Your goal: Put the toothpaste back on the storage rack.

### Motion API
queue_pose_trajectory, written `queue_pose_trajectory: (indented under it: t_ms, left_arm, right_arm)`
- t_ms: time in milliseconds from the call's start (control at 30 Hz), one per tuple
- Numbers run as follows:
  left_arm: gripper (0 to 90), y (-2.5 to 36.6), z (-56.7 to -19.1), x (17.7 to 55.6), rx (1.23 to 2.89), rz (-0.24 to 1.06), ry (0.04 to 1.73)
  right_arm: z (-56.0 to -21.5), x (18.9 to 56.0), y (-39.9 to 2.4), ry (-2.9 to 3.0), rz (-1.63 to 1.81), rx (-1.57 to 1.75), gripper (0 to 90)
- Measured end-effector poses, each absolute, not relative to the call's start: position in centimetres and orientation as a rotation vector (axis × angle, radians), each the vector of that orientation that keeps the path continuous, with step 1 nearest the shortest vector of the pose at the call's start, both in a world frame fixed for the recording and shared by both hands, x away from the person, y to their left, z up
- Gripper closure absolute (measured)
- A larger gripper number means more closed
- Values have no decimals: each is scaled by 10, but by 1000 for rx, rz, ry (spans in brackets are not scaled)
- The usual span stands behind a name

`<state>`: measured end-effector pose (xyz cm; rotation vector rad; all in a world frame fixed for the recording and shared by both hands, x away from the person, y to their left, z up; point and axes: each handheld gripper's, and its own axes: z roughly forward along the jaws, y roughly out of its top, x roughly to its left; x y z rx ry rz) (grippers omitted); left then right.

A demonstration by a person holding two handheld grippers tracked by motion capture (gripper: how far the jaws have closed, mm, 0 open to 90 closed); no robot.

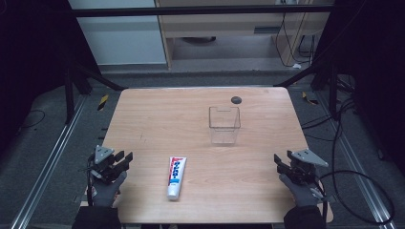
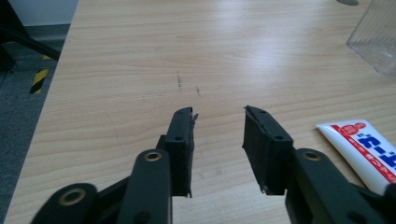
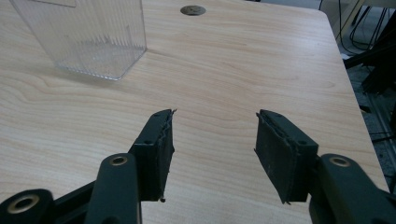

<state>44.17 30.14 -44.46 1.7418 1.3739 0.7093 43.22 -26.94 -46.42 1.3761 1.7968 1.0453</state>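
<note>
The high view looks forward and down from above the person's edge of the counter point(image 1: 200, 124), far enough to take in all 4 corners; the left gripper view rides low and close over the counter's 7 o'clock corner, facing toward 1 o'clock; the right gripper view sits equally low at the 5 o'clock corner, facing toward 11 o'clock; all 3 views share the clear box point(image 1: 224, 125) point(image 2: 376, 37) point(image 3: 86, 37); high and left also share the toothpaste tube point(image 1: 176, 177) point(image 2: 366, 147).
</note>
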Motion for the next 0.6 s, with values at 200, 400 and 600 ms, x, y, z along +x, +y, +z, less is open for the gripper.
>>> queue_pose_trajectory:
  t_ms: [200, 400, 600]
  left_arm:
    - [721, 293, -444, 436, 1789, 661, 1358]
    - [811, 285, -446, 429, 1840, 613, 1343]
    - [876, 272, -453, 430, 1924, 556, 1310]
  right_arm:
    - [-465, 428, -268, 1819, 1056, 1387, 485]
    - [-465, 427, -261, 1851, 1050, 1356, 491]
    - [-465, 426, -254, 1879, 1053, 1348, 477]
